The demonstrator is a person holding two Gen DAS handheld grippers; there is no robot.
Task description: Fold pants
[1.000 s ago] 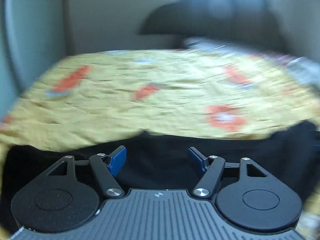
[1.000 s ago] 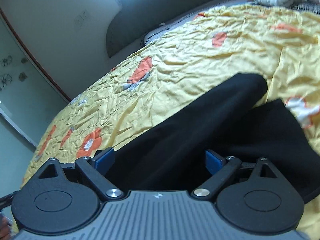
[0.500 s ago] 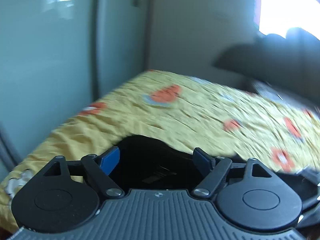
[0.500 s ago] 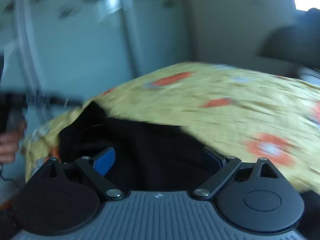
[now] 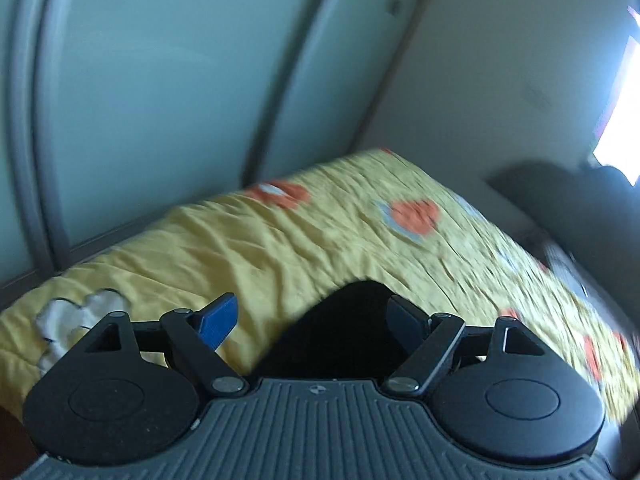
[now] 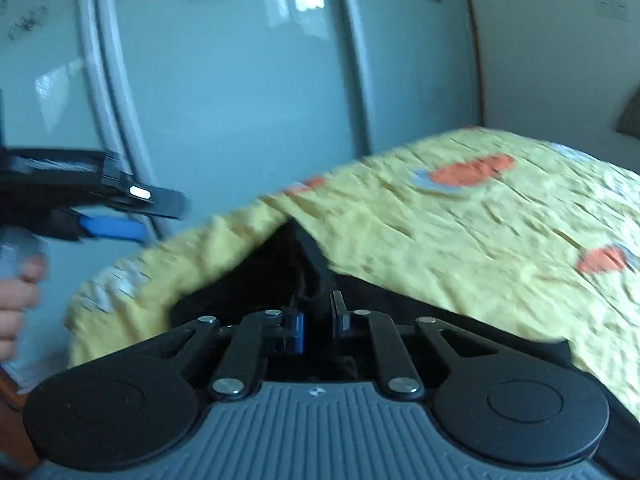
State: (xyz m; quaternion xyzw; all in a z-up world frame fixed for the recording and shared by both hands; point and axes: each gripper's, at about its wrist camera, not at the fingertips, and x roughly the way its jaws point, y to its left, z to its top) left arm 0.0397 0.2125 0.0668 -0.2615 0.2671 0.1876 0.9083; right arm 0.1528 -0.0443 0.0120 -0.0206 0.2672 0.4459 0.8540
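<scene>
On yellow bedspread (image 6: 460,236), black pants (image 6: 304,268) between right tongs (image 6: 318,316).

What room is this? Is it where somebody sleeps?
Probably a bedroom: there's a bed with a yellow flowered bedspread, tall wardrobe doors beside it, and black pants lying on the bed.

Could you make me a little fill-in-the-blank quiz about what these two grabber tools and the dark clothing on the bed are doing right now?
1. The right gripper is ____ on a fold of the black pants.
2. The left gripper has its blue-tipped fingers spread ____.
3. The pants lie on a bedspread whose main colour is ____.
4. The left gripper is held by a bare ____.

Missing words: shut; open; yellow; hand
</scene>
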